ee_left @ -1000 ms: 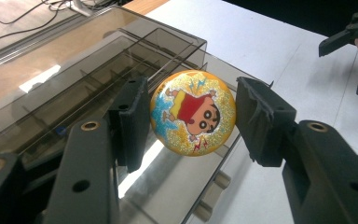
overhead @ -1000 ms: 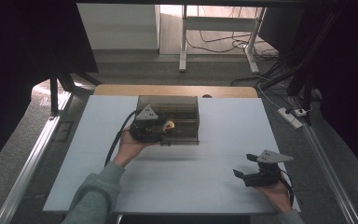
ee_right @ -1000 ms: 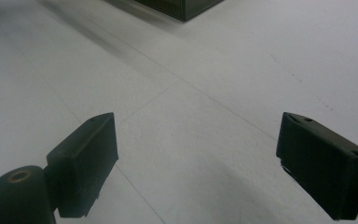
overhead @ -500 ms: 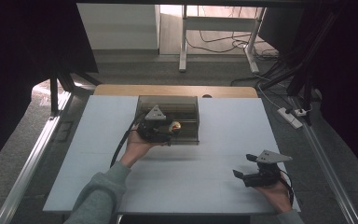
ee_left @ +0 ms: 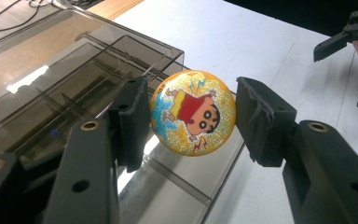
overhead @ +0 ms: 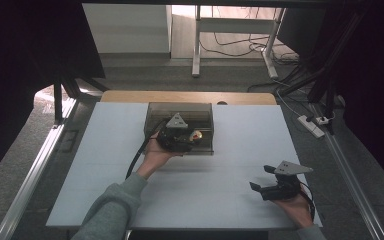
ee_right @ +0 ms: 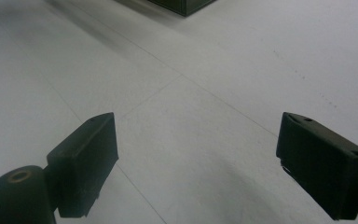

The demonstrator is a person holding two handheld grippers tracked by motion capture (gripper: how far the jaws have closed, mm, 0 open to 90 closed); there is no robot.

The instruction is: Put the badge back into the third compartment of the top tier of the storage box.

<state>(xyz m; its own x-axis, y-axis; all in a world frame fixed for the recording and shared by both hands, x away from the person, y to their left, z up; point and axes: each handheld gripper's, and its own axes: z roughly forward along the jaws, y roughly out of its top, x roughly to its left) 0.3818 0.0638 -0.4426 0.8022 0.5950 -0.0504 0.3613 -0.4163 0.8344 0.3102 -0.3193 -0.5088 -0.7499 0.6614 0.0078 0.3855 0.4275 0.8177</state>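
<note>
Glossy and stiff, the round cartoon badge [ee_left: 193, 113] looks light but slippery, so the left gripper [ee_left: 191, 116] clamps its 2 opposite rim edges, holding it above the smoky plastic organizer box [overhead: 155, 114], while the right gripper [ee_right: 196, 154] gapes empty over the table [overhead: 230, 200].

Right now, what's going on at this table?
A person works two hand-held claws at a white table. The left claw is shut on a round yellow glittery badge with a cartoon figure, holding it by its edges over the smoky transparent plastic organiser box with dividers at the table's far middle. The badge is not yet set down in a compartment. The right claw rests open near the table's front right corner, holding nothing.
</note>
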